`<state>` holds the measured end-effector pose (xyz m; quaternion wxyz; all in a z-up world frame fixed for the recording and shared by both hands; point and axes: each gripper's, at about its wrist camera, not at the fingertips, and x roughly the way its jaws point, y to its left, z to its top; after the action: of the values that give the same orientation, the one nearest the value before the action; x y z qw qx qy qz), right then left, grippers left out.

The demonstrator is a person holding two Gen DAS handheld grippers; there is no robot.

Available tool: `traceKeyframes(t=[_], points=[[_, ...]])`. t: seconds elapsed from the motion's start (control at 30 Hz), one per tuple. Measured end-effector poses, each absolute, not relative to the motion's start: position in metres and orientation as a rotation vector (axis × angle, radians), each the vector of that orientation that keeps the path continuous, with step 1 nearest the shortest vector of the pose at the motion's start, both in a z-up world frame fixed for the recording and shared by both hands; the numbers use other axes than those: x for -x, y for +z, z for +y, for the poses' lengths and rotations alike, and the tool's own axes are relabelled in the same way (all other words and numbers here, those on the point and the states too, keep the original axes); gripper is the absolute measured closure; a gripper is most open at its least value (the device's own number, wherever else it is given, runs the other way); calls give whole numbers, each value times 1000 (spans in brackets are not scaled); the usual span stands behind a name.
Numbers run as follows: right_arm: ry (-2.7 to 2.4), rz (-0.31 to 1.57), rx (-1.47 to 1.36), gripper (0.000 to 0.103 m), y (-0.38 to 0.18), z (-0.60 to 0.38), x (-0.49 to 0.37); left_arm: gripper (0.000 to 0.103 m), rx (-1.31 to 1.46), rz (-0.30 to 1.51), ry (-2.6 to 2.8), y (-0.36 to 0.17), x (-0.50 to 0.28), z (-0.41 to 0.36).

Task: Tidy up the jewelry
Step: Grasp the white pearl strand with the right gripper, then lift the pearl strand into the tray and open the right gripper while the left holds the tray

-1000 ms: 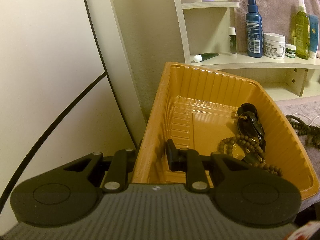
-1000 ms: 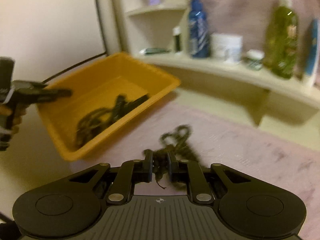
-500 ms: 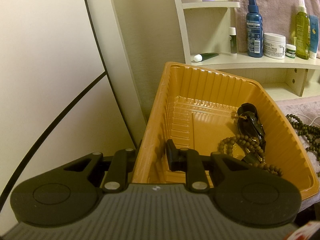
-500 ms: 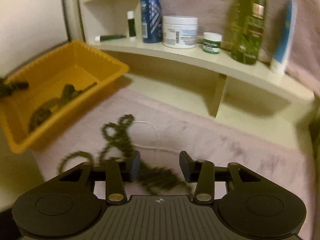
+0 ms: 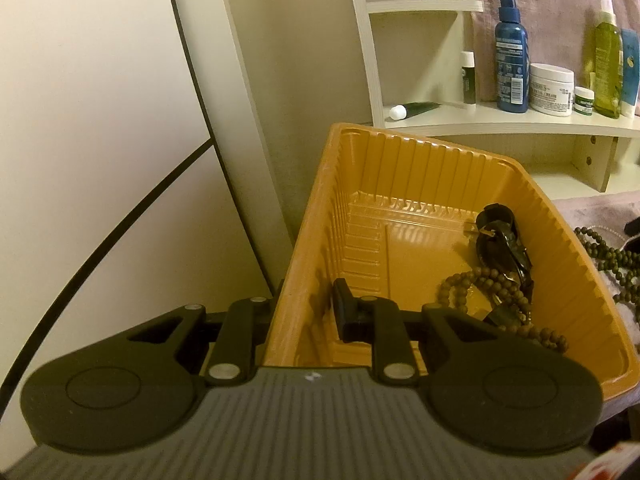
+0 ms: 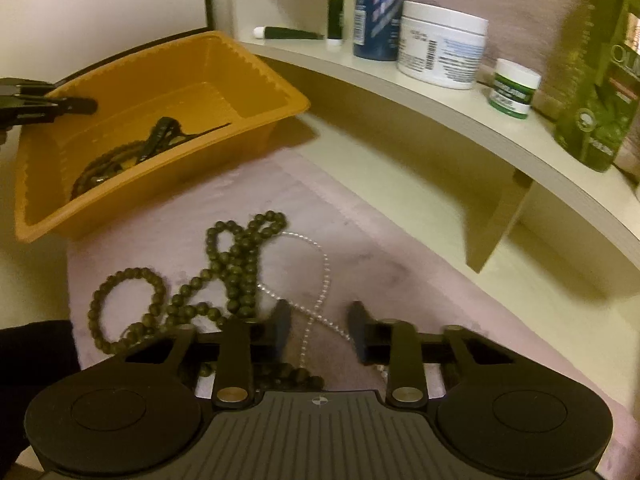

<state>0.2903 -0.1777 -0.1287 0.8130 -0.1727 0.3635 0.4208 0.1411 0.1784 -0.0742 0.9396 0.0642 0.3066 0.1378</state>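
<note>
Left claw (image 5: 304,316) grips the near-left wall of the orange tray (image 5: 316,216): one finger sits inside the tray, the other outside, pinching the rim between them. From the right wrist view the same claw (image 6: 80,106) shows at the tray's (image 6: 256,116) far-left edge.

Right claw (image 6: 318,330) is spread apart, holding nothing, low over the pink cloth (image 6: 400,256). A thin pearl strand (image 6: 324,276) passes between its fingers without visible contact.

Tray contents: a brown bead bracelet (image 5: 484,292) lies on the floor toward the right wall, and a black hair clip (image 5: 500,240) rests just behind and partly over it. The clip's long axis runs roughly along the tray's length, its rounded end pointing toward the far wall.

Outside the tray: a dark green bead necklace (image 6: 232,268) lies on the cloth in loose loops, just left of the right claw's left finger. Its longest run extends away from the claw, toward the tray's near wall, stopping short of it. The left wrist view shows part of this necklace (image 5: 608,256) just beyond the tray's right wall. The pearl strand curves beside and under the necklace.

A shelf (image 6: 460,108) behind carries a white jar (image 6: 440,52), a blue bottle (image 6: 378,12) and a green bottle (image 6: 600,80).
</note>
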Motion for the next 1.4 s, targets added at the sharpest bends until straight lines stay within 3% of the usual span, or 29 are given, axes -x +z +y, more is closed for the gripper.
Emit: traceKeyframes(t=[0.1,0.17,0.47,1.4], points=[[904,763,399,98,-129,-172,-284,82,-133,626,283,-74,-141,178],[894,759,404,100,-129,-169,-282,82,-134,626,283,-74,-141,177],[792,694,267,101,-113,-189,-270,82,-137,625,285,-74,-141,178],[716,413,55,101,35,-231,-238,82,-137,623,287,-74,-140,178]])
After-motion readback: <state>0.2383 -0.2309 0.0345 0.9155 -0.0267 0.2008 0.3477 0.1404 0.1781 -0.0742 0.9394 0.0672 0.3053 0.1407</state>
